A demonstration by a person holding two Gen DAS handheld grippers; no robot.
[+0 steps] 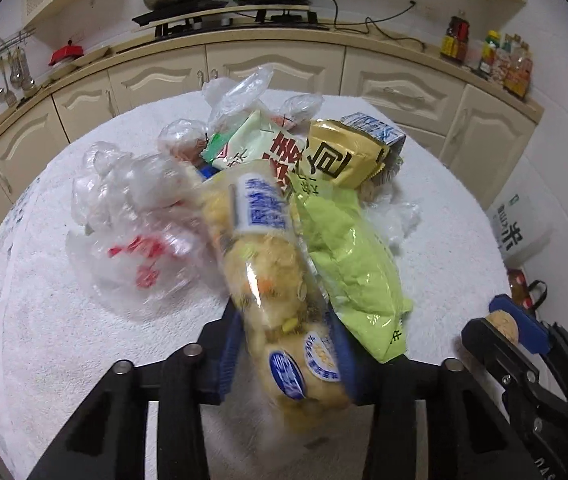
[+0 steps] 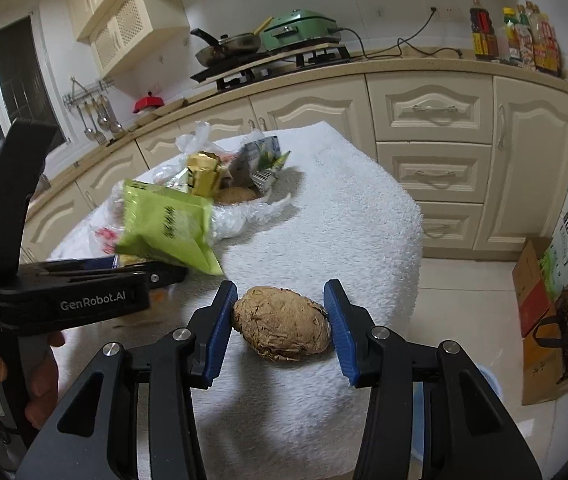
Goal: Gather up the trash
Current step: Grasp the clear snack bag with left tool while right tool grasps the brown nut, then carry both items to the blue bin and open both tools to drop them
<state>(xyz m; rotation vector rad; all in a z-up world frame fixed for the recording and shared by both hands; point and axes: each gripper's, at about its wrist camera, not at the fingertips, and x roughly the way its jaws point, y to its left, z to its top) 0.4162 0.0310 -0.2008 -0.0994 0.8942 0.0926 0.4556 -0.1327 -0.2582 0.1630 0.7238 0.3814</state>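
Observation:
My left gripper (image 1: 288, 344) is shut on a clear snack bag (image 1: 279, 292) with yellow contents and blue labels, held above the white-towelled table (image 1: 43, 320). A lime green packet (image 1: 348, 256) hangs against it; whether the jaws also pinch it I cannot tell. Behind lies a trash pile: clear plastic bags (image 1: 135, 224), a yellow packet (image 1: 336, 156), a pale green packet (image 1: 239, 140). My right gripper (image 2: 279, 320) is shut on a brown fibrous pit-like lump (image 2: 281, 322), over the table's near edge. The left gripper (image 2: 83, 292) shows at the left in the right wrist view, with the green packet (image 2: 167, 224).
Cream kitchen cabinets (image 2: 436, 140) and a counter with a stove, pan (image 2: 227, 46) and green cooker (image 2: 300, 30) run behind. Sauce bottles (image 2: 516, 36) stand at the right. Cardboard boxes and a bag (image 2: 564, 320) sit on the floor at the right.

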